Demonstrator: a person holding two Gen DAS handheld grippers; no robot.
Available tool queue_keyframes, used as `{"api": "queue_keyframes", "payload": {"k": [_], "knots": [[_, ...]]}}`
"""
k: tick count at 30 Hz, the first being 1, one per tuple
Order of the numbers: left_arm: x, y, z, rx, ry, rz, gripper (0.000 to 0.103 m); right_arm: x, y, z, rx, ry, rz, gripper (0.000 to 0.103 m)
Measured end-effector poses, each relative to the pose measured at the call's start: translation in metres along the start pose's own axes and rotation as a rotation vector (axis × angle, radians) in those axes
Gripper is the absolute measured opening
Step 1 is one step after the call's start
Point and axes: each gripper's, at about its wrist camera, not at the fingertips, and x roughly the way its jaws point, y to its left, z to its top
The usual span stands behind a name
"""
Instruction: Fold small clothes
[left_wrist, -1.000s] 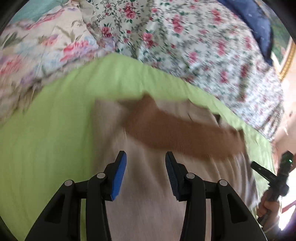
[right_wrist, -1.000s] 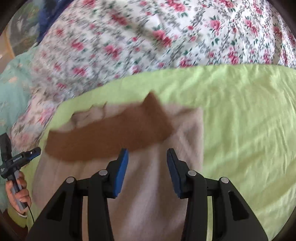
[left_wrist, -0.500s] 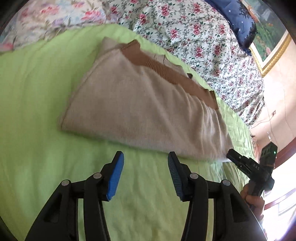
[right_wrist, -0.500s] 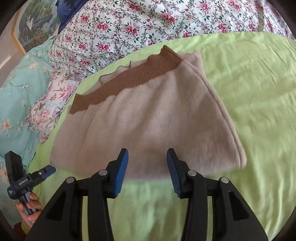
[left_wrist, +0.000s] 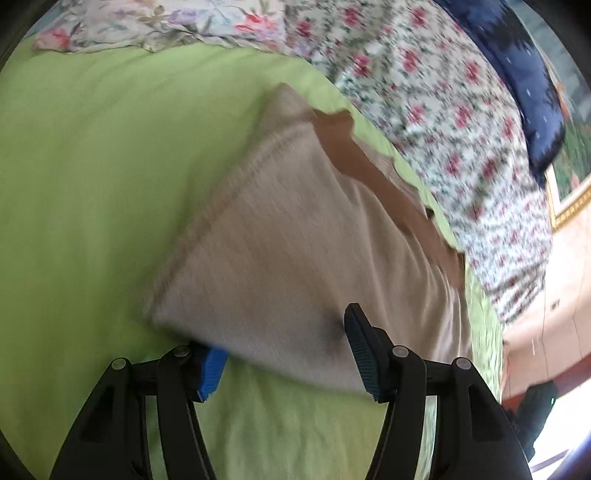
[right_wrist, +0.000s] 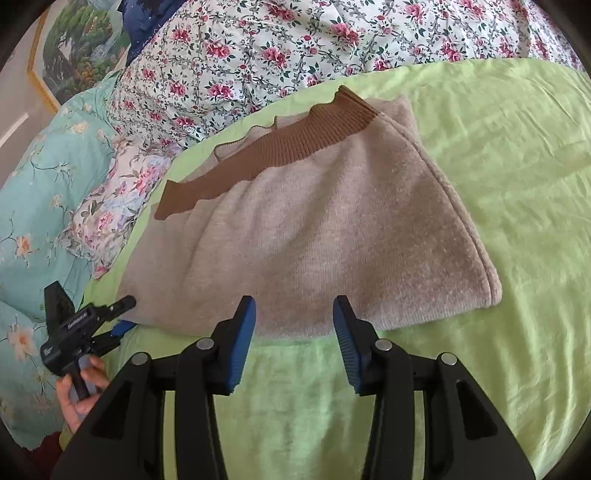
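Left wrist view is showing me my left tool (left_wrist: 288, 350) straddling the near corner of the folded beige garment (left_wrist: 295, 251). Its jaws have just been opening, and the cloth edge is lying between them: one blue pad (left_wrist: 211, 371) is sitting under the hem, the other is resting above the fabric, neither pressing. The garment is lying on the green bed sheet (left_wrist: 92, 184), its brown ribbed band (left_wrist: 369, 173) running along the far side, near the floral quilt (left_wrist: 424, 92). This picture is blurring somewhat.

Right wrist view is giving me my right tool (right_wrist: 293, 339) hovering partly open just short of the garment's (right_wrist: 314, 229) near fold, gripping nothing, its pads over bare sheet (right_wrist: 517, 184). I am seeing the left tool (right_wrist: 123, 317) at the garment's left corner, carried by a hand (right_wrist: 79, 391). A teal flowered pillow (right_wrist: 40, 192) is lying beyond that corner.
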Motion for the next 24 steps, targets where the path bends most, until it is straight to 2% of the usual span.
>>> {"api": "queue_keyframes", "payload": {"k": [4,5,7,8,9,13,18,20,24], "knots": [[0.009,-0.003,0.016,-0.003,-0.031,0.034,0.057,0.004,-0.001,0.011,-0.002,-0.004,0.004,0.045],[0.011,-0.004,0.019,0.002,-0.036,0.042,0.052,0.006,-0.001,0.014,-0.002,-0.006,0.002,0.045],[0.014,-0.008,0.023,0.021,-0.045,0.058,0.037,0.008,-0.002,0.021,-0.004,-0.008,0.003,0.045],[0.015,-0.010,0.025,0.031,-0.044,0.053,0.021,0.009,-0.003,0.026,-0.005,-0.011,0.005,0.045],[0.014,-0.012,0.026,0.044,-0.044,0.048,0.014,0.010,-0.004,0.029,-0.006,-0.013,0.007,0.045],[0.000,-0.049,0.026,0.186,-0.102,0.052,0.012,0.016,-0.013,0.046,0.011,-0.002,0.029,0.045],[-0.007,-0.134,0.007,0.432,-0.132,-0.017,0.011,0.023,-0.024,0.071,0.052,0.021,0.117,0.045],[0.001,-0.161,-0.007,0.503,-0.111,-0.046,0.011,0.025,-0.026,0.080,0.076,0.034,0.167,0.045],[0.039,-0.196,-0.036,0.605,-0.033,-0.043,0.010,0.035,-0.016,0.100,0.061,0.071,0.234,0.046]]}}
